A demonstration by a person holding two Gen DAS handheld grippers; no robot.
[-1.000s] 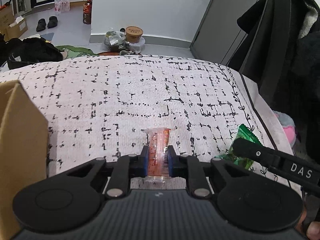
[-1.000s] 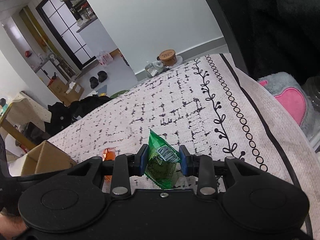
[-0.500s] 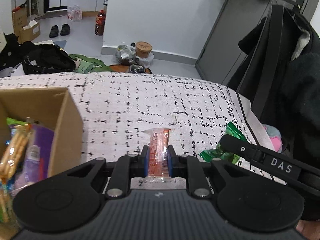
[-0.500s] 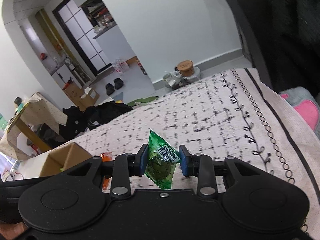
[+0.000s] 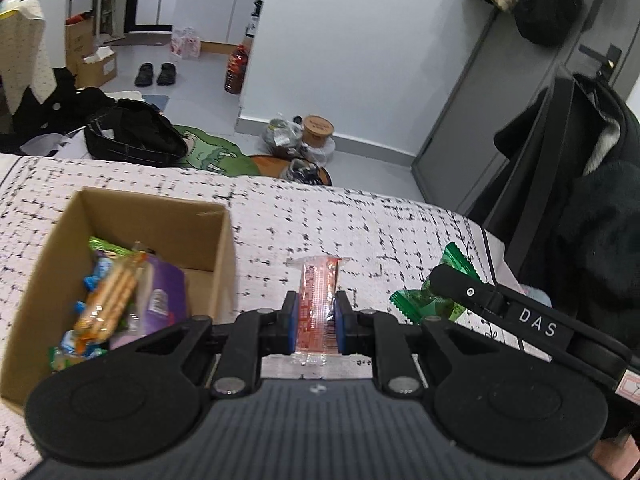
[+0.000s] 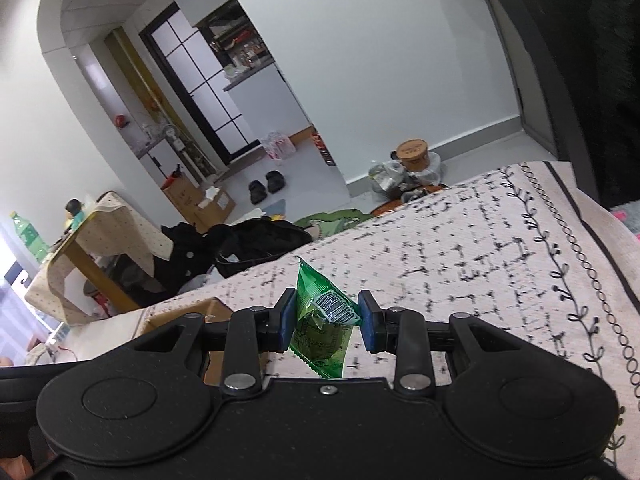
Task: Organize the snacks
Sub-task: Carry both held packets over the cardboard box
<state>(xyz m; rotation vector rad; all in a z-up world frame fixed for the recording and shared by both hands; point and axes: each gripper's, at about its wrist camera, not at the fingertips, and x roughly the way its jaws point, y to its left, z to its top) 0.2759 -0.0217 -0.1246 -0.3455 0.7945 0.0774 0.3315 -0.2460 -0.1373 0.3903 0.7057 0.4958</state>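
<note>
Left gripper (image 5: 316, 322) is clamped on the orange snack stick (image 5: 317, 300), right gripper (image 6: 326, 322) pinches the green packet (image 6: 322, 328), both beside the box (image 5: 218, 264), so either slippery wrapper could slide out early.

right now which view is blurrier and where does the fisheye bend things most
Left wrist view: the cardboard box and its snacks are smeared, while the red snack stick stays sharp. Right wrist view: crisper green snack packet; the archway curves strongly near the edge.

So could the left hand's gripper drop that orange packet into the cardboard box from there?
Probably yes. The left gripper grips the orange packet, and the cardboard box sits just beside it with its top open; nothing stands between them.
</note>
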